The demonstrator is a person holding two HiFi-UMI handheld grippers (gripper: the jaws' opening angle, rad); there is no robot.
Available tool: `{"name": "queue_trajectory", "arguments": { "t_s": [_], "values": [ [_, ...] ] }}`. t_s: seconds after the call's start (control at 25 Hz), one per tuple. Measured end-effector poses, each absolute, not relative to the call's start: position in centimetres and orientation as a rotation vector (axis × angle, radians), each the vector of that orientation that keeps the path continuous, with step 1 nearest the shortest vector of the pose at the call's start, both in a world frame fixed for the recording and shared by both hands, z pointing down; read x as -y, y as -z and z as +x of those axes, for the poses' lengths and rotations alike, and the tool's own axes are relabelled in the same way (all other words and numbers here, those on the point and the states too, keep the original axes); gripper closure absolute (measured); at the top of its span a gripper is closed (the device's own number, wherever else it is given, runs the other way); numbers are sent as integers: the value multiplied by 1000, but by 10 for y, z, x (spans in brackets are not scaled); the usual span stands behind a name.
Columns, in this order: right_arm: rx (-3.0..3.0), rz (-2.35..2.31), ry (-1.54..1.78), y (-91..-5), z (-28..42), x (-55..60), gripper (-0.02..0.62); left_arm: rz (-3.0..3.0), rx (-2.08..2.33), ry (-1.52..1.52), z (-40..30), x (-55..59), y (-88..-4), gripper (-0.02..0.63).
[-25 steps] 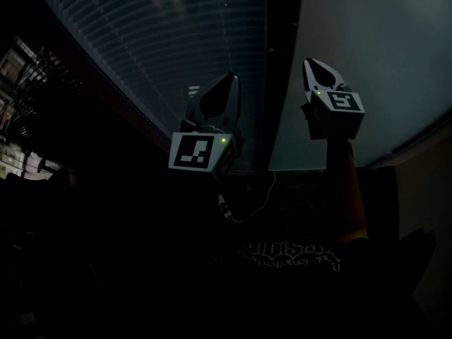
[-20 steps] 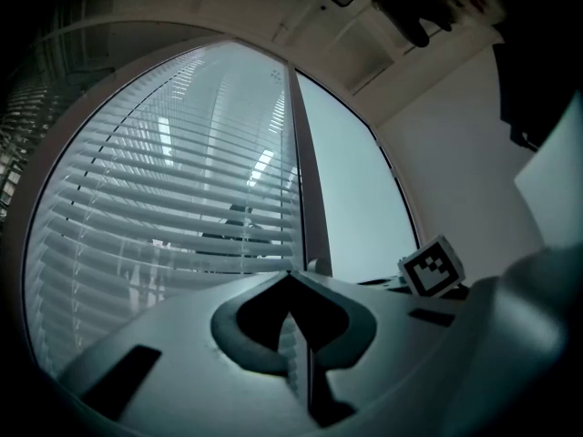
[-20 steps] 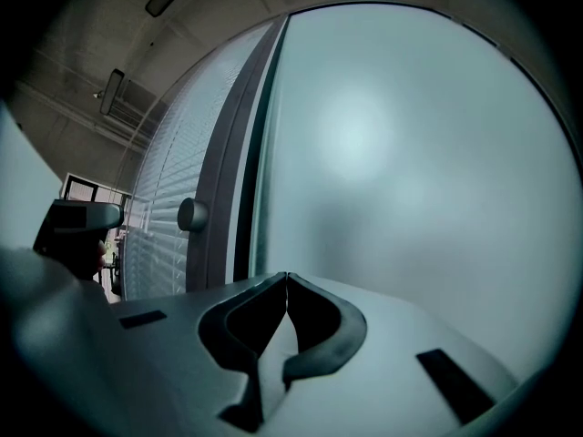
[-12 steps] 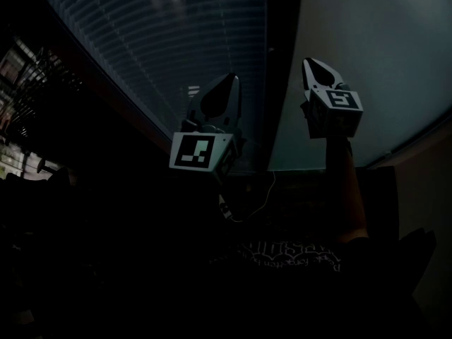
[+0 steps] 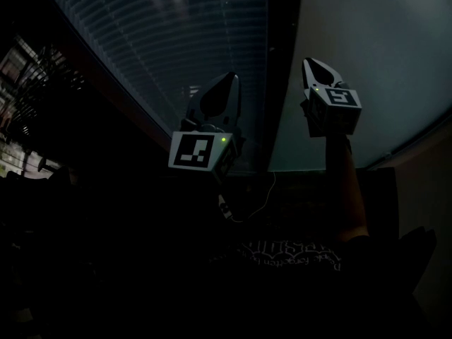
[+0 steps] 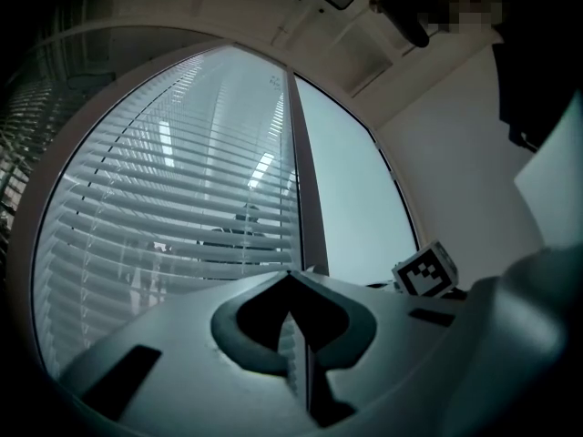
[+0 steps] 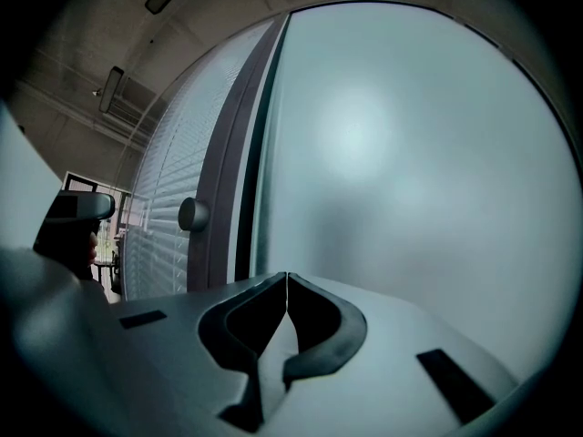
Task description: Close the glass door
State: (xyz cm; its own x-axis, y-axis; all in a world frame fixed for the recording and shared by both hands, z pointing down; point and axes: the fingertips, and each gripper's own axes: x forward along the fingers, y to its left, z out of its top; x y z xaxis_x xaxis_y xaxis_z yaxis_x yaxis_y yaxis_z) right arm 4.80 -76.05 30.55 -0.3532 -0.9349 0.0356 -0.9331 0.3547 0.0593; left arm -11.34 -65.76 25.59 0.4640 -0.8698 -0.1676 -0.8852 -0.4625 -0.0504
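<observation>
My left hand-held gripper (image 6: 290, 276) has its smooth grey jaws pressed together on nothing and faces a pane with ribbed horizontal blinds (image 6: 155, 217). My right hand-held gripper (image 7: 287, 277) is likewise closed and empty. It points at the frosted, matte glass door (image 7: 410, 171). A dark upright frame (image 7: 214, 235) carrying a round knob (image 7: 192, 214) runs along the door's left edge.

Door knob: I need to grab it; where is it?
In the right gripper view, left of centre, the knob sits on the dark frame, between blinds and frosted pane.
</observation>
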Motion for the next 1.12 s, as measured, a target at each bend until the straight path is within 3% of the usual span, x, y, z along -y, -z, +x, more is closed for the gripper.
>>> {"name": "queue_trajectory", "arguments": {
  "t_s": [1.12],
  "values": [
    [2579,1868,77,-256,81,623,590,-2587,-1555,-168,-87,613,-237,604]
  ]
}}
